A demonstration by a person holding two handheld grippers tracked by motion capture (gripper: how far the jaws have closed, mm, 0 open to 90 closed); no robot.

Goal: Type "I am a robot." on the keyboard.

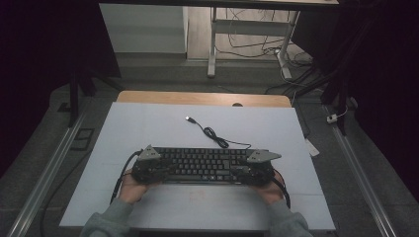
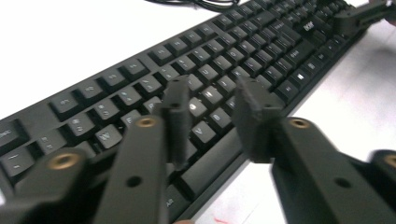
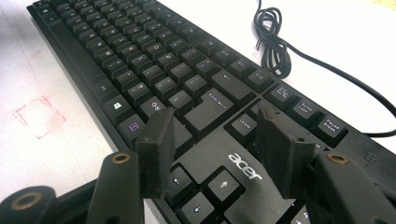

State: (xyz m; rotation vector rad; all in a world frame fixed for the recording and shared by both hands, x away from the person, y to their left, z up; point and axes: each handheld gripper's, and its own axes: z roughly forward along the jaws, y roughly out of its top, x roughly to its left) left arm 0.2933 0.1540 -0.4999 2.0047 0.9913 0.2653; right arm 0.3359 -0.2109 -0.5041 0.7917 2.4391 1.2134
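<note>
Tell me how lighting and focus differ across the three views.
High view: dim, dark surroundings, keyboard small and soft. Left gripper view: table blown out white, near keys blurred. Right gripper view: bright, keys and cable fairly sharp.

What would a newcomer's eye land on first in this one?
A black keyboard lies near the front of the pale table, with the left gripper and right gripper hovering over its two ends. Behind it, its cable snakes to a loose USB plug.
</note>
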